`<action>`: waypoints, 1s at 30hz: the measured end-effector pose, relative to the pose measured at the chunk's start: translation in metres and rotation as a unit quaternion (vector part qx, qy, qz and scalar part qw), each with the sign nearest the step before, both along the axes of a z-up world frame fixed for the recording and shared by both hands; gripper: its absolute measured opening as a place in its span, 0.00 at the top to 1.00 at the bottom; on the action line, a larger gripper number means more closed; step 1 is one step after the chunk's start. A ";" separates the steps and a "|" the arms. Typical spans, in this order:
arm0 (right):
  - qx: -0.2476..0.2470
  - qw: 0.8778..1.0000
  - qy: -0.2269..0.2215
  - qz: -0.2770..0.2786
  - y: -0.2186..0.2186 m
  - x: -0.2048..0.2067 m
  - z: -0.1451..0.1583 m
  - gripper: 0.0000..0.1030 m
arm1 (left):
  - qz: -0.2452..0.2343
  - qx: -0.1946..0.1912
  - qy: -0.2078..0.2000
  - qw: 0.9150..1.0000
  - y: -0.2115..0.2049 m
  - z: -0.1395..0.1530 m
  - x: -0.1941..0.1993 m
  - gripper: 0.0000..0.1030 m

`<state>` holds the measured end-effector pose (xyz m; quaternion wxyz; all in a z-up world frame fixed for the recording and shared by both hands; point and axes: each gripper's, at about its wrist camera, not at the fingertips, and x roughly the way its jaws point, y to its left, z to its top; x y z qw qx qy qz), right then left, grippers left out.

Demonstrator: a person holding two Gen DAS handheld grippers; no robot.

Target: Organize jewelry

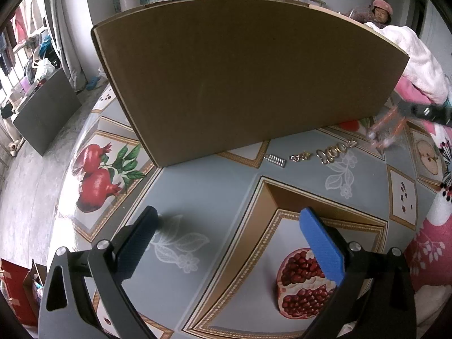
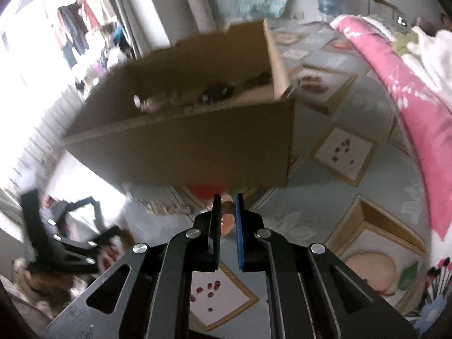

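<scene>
A brown cardboard box (image 1: 240,76) stands on the table; the right wrist view shows it open-topped (image 2: 197,147) with dark items inside. Three jewelry pieces lie in front of it: a silver bracelet (image 1: 275,160), a small gold piece (image 1: 301,157) and a gold chain (image 1: 334,151). My left gripper (image 1: 228,243) is open and empty above the tablecloth. My right gripper (image 2: 227,206) is nearly shut on a pink beaded necklace (image 2: 227,220); in the left wrist view it (image 1: 423,111) holds the blurred pink necklace (image 1: 385,130) above the table beside the box.
The table carries a grey fruit-print cloth (image 1: 203,186). A pink and white blanket (image 1: 418,65) lies at the right edge. A person in a pink hat (image 1: 381,11) sits behind. A dark cabinet (image 1: 45,113) stands on the floor at left.
</scene>
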<state>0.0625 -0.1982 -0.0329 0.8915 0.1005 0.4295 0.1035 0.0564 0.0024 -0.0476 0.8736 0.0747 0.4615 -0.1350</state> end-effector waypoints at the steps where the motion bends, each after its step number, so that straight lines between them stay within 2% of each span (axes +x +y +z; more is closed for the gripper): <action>1: 0.006 1.000 -0.004 -0.003 -0.005 -0.001 0.003 0.93 | 0.000 0.000 0.000 1.000 0.000 0.000 0.000 0.04; 4: 0.026 0.999 -0.012 -0.016 -0.014 -0.001 0.012 0.93 | 0.000 0.000 0.000 1.000 0.000 0.000 0.000 0.04; 14: 0.026 0.999 -0.021 -0.034 -0.028 0.000 0.015 0.93 | 0.000 0.000 0.000 1.000 0.002 0.000 -0.001 0.04; 21: -0.004 0.996 0.027 -0.081 -0.051 0.006 -0.021 0.93 | 0.001 0.000 -0.001 1.000 0.003 0.000 -0.001 0.04; 29: -0.095 0.986 0.043 -0.128 -0.051 0.004 -0.037 0.89 | 0.002 -0.001 -0.005 1.000 0.004 0.000 -0.003 0.04; 30: -0.107 0.984 0.045 -0.134 -0.050 0.003 -0.040 0.85 | 0.002 -0.002 -0.006 1.000 0.004 0.000 -0.003 0.04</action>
